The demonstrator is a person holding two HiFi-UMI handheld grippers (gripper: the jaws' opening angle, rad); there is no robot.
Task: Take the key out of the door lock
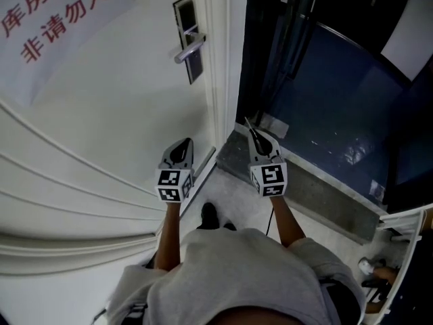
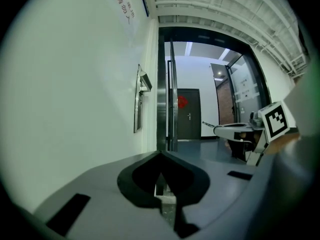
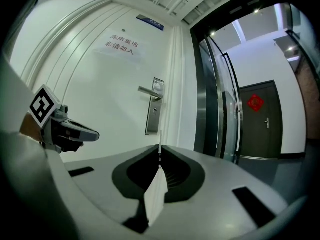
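Note:
The white door carries a dark lock plate with a silver lever handle; I see no key in it. In the right gripper view the plate lies ahead, left of centre. My right gripper is shut on the key: its thin blade pokes out past the tips, and a white tag hangs between the jaws. The blade also shows in the head view. My left gripper hangs close to the door, below the lock, with its jaws together and nothing in them.
A paper sign with red characters is stuck on the door. Right of the door frame an opening gives onto a dark corridor with a blue floor, past a stone threshold. A far dark door bears a red ornament.

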